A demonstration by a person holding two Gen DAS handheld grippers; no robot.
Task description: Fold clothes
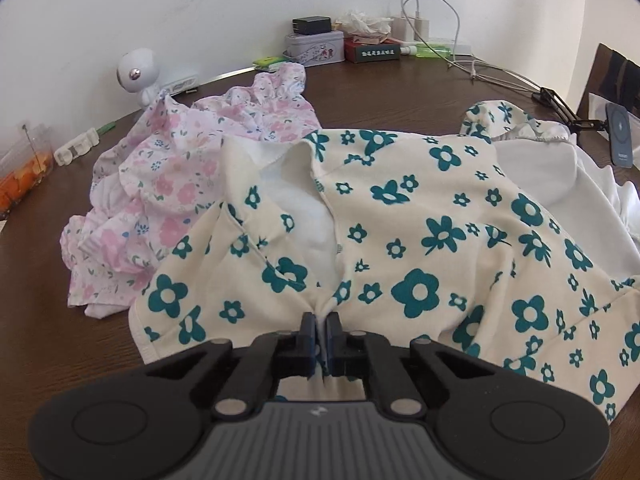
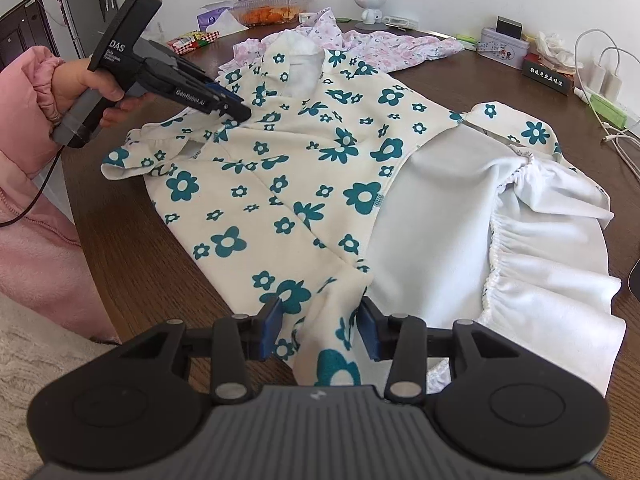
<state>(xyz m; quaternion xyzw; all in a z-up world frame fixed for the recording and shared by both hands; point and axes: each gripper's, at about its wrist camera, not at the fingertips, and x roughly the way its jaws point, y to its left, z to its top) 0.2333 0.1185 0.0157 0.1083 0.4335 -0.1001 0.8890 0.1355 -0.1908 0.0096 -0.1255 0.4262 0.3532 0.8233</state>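
A cream garment printed with teal flowers [image 2: 280, 168] lies spread across a dark brown wooden table [image 2: 132, 264]. Part of it is turned back, showing a plain white lining and a gathered white ruffle [image 2: 552, 264] on the side away from the person.

The left gripper [image 1: 321, 322] has its blue-padded fingers [image 1: 308, 330] pressed together, pinching a bunched fold of the flowered garment near its edge. In the right wrist view this same gripper reaches in from the left, held by a hand [image 2: 94, 88] that comes out of a pink padded sleeve [image 2: 28, 92], its tip pressed into the cloth near a small flowered flap.

The right gripper [image 2: 320, 326] has its fingers [image 2: 270, 330] spread, and a raised fold of the flowered cloth stands between them. The pads look close to the cloth on both sides, but they are not squeezing it.

Behind the flowered garment, touching its far edge, lies a crumpled pink floral garment [image 1: 168, 184]. Along the wall at the back of the table stand a small white round-headed robot figure [image 1: 138, 76], a patterned tin [image 1: 316, 46] with a black charger on top, a dark red box [image 1: 372, 52], crumpled tissue [image 1: 364, 22] and white chargers with looping cables [image 1: 432, 16]. A clear plastic container of orange food [image 2: 272, 10] sits near the table's left end.
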